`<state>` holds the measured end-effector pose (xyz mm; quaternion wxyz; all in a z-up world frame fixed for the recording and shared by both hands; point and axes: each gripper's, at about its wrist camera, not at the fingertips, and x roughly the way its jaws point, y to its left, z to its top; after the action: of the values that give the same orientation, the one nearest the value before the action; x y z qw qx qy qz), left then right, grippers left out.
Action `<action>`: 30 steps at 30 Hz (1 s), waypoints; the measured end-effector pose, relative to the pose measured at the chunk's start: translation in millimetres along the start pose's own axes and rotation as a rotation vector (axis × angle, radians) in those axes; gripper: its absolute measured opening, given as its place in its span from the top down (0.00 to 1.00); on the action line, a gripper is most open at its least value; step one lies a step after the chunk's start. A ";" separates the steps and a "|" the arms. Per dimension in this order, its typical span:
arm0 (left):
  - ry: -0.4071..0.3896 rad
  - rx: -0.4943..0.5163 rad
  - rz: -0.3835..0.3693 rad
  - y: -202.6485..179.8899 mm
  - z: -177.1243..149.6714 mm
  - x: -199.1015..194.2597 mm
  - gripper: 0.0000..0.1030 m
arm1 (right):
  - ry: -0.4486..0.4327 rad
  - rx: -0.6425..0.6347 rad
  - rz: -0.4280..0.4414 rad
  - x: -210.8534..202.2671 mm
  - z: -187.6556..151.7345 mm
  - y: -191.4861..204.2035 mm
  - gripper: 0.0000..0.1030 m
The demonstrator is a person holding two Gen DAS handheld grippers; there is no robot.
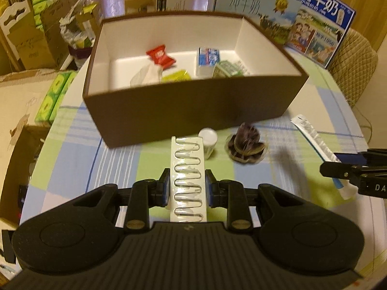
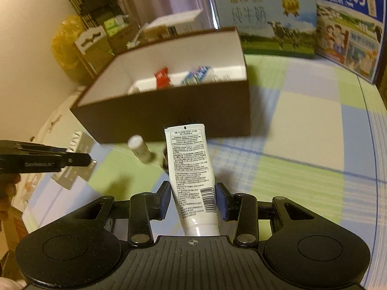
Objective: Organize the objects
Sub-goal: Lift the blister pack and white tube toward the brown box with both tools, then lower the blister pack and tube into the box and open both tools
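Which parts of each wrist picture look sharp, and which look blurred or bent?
Left wrist view: the blister strip in the tongs is sharp, the brown box motion-blurred, the edges fisheye-curved. Right wrist view: the white tube is sharp, the tablecloth streaked.

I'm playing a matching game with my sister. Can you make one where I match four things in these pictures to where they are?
Things:
1. white tube
2. clear blister pack
3. red wrapper
4. small white bottle

Places:
A. standing on the checked tablecloth in front of the box
B. gripped in the right tool
C. inside the brown box
D. gripped in the left tool

Pairs: 1-B, 2-D, 3-C, 4-A
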<state>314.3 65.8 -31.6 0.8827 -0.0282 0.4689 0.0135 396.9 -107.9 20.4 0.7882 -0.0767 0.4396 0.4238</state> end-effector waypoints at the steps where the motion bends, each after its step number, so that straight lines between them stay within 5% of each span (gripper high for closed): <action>1: -0.008 0.001 -0.002 -0.6 2.9 -1.4 0.77 | -0.007 -0.003 0.008 -0.5 3.8 1.9 0.65; 13: -0.096 0.011 -0.006 1.8 39.8 -15.2 0.77 | -0.069 -0.016 0.094 6.6 55.0 22.0 0.65; 30: -0.204 0.042 0.088 26.8 121.0 -8.7 0.77 | -0.148 0.029 0.174 55.6 156.4 50.5 0.65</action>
<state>408.1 100.1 42.2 0.9249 0.0125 0.3774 0.0454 472.2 34.4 85.1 0.7798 0.0047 0.3912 0.4888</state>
